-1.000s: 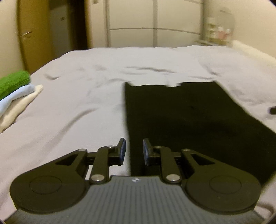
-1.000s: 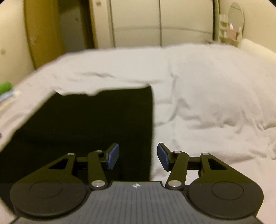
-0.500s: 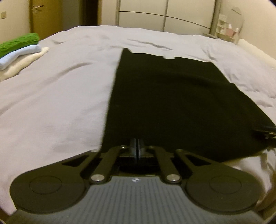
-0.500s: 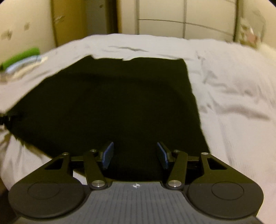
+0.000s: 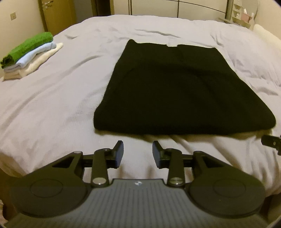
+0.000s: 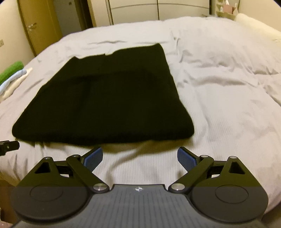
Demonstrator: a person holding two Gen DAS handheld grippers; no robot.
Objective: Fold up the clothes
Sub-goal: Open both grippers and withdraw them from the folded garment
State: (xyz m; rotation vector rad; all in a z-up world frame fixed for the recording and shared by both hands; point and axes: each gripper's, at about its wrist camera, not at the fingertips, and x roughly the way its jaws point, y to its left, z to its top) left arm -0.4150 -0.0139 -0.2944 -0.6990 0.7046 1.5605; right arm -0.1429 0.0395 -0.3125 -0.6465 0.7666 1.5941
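Left wrist view: left claw [image 5: 137, 152] parted, empty; soft black garment [image 5: 182, 91] just ahead, pinch near corners; right claw [image 6: 140, 158] just opened wide, empty

My left gripper [image 5: 137, 151] off the folded black knit garment [image 5: 182, 91], jaws just opening, empty, my right gripper [image 6: 139, 157] spreading wide, both drawn back.

Right gripper [image 5: 271, 143] cut off by frame edge right of black garment [image 5: 177, 91], jaws unseen, shelf items [image 5: 243, 14] beyond bed [image 5: 52, 105] too small/blurry to ID, folded stack [image 6: 10, 77] partly cropped.
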